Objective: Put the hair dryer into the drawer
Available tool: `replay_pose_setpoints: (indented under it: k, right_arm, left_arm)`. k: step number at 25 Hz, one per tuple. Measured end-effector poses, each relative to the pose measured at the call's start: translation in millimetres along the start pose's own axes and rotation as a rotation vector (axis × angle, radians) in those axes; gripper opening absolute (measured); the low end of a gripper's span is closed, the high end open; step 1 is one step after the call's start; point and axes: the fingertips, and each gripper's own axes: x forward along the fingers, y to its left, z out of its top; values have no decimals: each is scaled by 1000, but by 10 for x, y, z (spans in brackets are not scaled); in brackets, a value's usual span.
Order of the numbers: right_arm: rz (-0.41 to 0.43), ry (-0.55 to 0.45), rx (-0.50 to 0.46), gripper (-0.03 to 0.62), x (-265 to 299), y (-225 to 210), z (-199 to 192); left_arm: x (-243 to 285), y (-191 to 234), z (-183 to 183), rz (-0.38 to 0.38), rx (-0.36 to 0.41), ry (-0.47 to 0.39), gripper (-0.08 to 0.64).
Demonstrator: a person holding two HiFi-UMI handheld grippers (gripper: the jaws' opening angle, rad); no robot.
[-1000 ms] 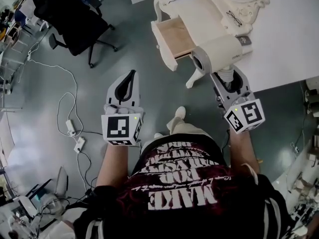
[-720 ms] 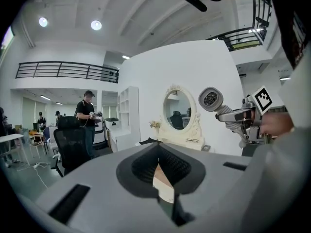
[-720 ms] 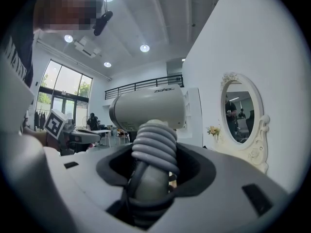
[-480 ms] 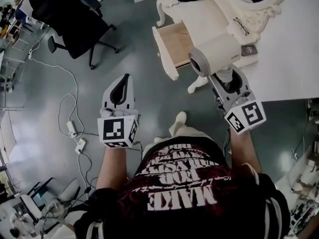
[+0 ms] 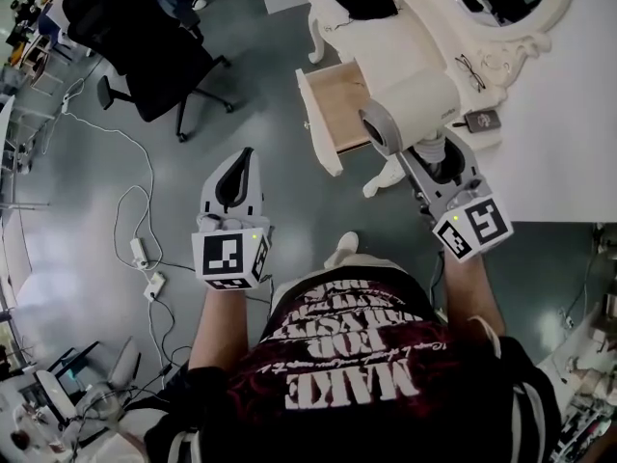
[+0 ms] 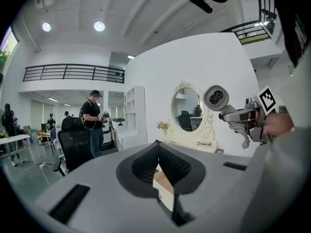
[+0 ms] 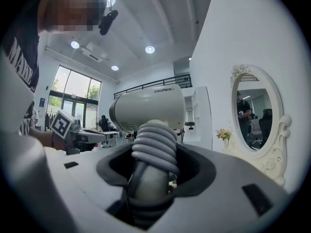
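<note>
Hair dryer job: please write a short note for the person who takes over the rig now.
Right gripper: shut on the hair dryer by its handle, dryer held beside the open drawer.
Left gripper: shut, empty, over the floor.
Drawer: pulled out of the white dressing table, visible part bare.
Done: dryer in grip, drawer open.
Left: lower the dryer in, release.

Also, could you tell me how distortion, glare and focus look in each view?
Head view: mild bending at the edges, pale glare on the floor, hair dryer sharp. Left gripper view: strong fisheye, black corners, left claw soft. Right gripper view: same fisheye, near handle soft.
</note>
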Motion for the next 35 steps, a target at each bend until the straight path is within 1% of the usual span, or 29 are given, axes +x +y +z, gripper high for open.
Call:
replay_pose_setpoints:
  k: [6, 10, 14, 18, 23, 27, 31, 35]
  right_arm:
    - [33, -3, 15, 227, 27, -211, -1]
    - [50, -12, 26, 229, -1, -346, -3]
    - [48, -11, 56, 229, -22, -405, -108]
    - [50, 4, 59, 229, -38, -407, -153]
    - [39, 9, 56, 228, -50, -406, -157]
    - [13, 16, 60, 228, -34, -442, -167]
    - [-7, 24, 73, 227, 29, -469, -138]
    - [-19, 30, 79, 228, 169, -504, -137]
  left_arm:
    - [151, -102, 155, 34, 17, -11, 5]
    - [193, -207, 252, 38, 29, -14, 5]
    - [144, -249, 197, 46, 43, 8, 5]
    - [128, -224, 182, 60, 37, 17, 5]
    - [188, -260, 151, 33, 42, 19, 5]
    - [304, -258, 157, -3, 43, 16, 5]
    - [440, -195, 217, -32, 43, 11, 5]
    - [580, -95, 200, -52, 38, 16, 5]
